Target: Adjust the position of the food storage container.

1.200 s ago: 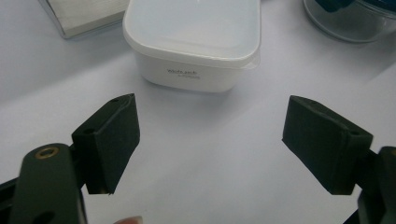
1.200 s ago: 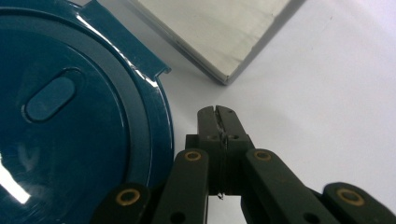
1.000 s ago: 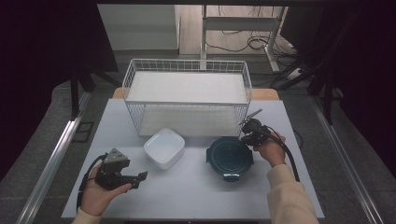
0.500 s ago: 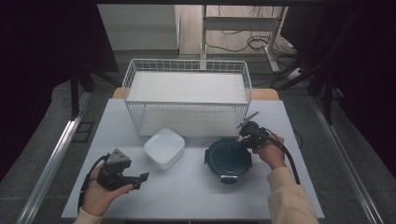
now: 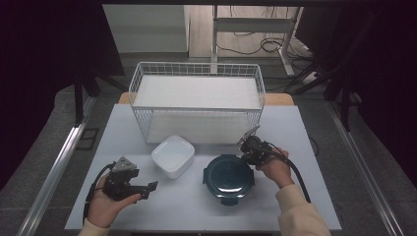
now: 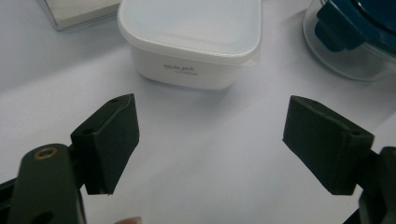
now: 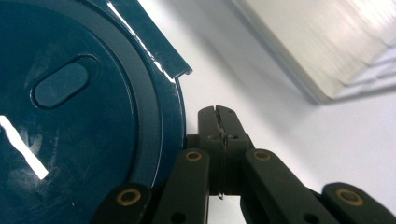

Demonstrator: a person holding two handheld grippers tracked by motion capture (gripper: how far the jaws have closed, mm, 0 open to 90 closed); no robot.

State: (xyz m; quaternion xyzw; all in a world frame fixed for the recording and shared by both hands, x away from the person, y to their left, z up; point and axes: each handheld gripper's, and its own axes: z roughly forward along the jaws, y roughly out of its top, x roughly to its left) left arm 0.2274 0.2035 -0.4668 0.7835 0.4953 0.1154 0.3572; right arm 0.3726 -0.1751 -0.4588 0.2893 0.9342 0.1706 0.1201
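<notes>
Teal-lidded glass container (image 5: 228, 177) is sitting low centre on the surface (image 5: 305, 196), likely heavy, slippery, breakable; its clip flaps offer purchase. Right hand-held gripper (image 5: 249, 145), closed and empty, is touching its rim; left hand-held gripper (image 5: 151, 187) is gaping.

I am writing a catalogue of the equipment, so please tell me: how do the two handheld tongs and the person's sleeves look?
Both are black devices with linked arms on brass-coloured pivots. The left tongs carry a grey three-cornered plate and thick, blocky black pads. The right tongs end in narrow black tips. A black cable trails from each. The right sleeve is cream-coloured fabric.
</notes>
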